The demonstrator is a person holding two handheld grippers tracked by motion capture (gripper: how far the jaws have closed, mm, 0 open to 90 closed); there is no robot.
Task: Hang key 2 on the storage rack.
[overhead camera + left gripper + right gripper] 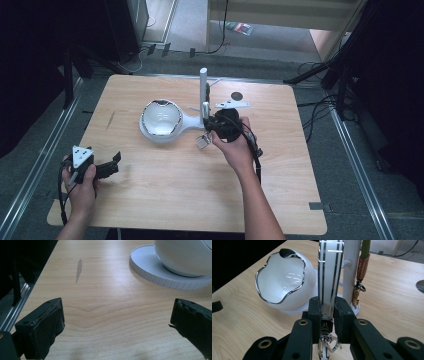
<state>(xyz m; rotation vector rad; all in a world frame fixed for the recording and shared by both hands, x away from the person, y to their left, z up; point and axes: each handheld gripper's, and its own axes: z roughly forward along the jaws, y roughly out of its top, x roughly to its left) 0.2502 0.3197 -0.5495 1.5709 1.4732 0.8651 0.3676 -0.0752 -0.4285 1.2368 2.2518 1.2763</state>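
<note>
The watch strap point(329, 277), a white band with dark edge lines and a metal clasp at its lower end, stands upright between the right gripper's jaws, which are clamped on its lower part.

At the table's point(165, 200) near left corner, the left gripper point(111, 165) rests low in the person's left hand point(82, 187), its jaws spread wide over bare wood with nothing between them. In the left gripper view, the white round base point(160, 277) of the bowl stand lies ahead and to the right, well apart from the jaws.

Near the table's middle sits the white bowl point(161, 119) with its wavy chrome rim, tilted on that base. Just right of it rises a white post point(203, 90), from which hangs what looks like a small keyring strap point(363, 265), though it is hard to make out. The right gripper point(327, 312) holds the watch strap just in front of this post.
</note>
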